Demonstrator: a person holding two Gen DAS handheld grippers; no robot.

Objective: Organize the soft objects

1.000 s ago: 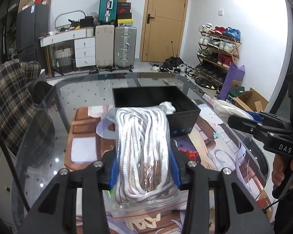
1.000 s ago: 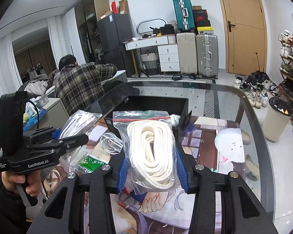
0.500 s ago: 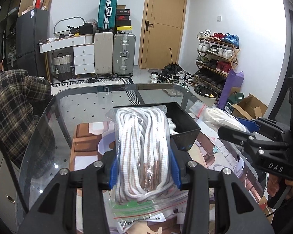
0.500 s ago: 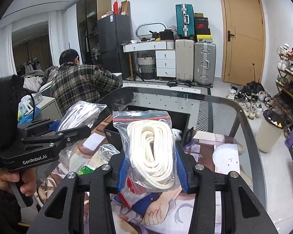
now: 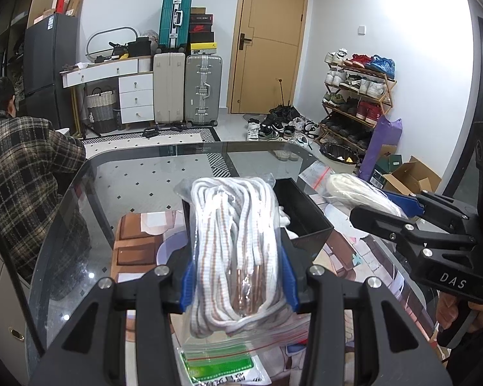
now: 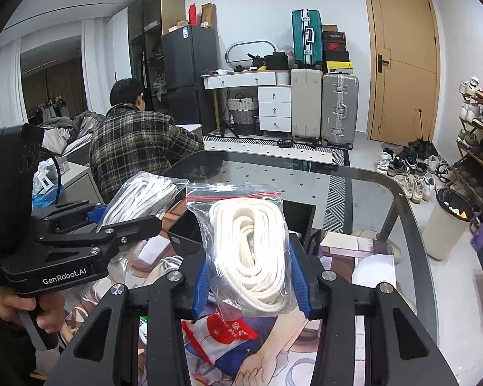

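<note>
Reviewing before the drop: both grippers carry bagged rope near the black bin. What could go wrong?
1. The left gripper pinches a slick bag of striped rope; it could slip.
2. The right gripper and its bag of white rope may collide with the left's over the black bin.
3. Loose bags below could snag.

I count two tongs, my left tongs [image 5: 238, 281] and my right tongs [image 6: 251, 284]. Two bagged rope bundles: one striped rope bag [image 5: 238, 251], one plain white rope bag [image 6: 249, 251]. One black bin [image 5: 302, 212] on one table [image 5: 138, 177]. Three suitcases [image 5: 203, 90] stand by one door [image 5: 267, 41].
</note>
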